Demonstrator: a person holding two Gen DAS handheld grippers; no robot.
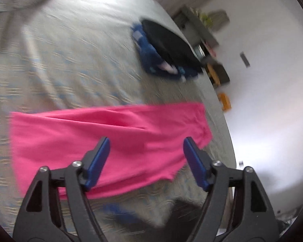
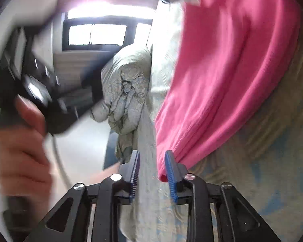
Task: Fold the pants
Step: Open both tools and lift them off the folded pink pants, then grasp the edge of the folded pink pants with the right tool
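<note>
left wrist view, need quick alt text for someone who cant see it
Pink pants lie folded flat on a pale patterned bedspread, below the open left gripper, whose blue-padded fingers hold nothing. Farther back on the bed sits a dark garment on blue fabric; the picture is motion-blurred.

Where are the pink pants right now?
The pink pants lie flat on the patterned bedspread in the left wrist view, under the open left gripper, near the bed's right edge.

Black left gripper [image 1: 146, 162], blue ribbed pads [image 1: 99, 161], silver screws.
</note>
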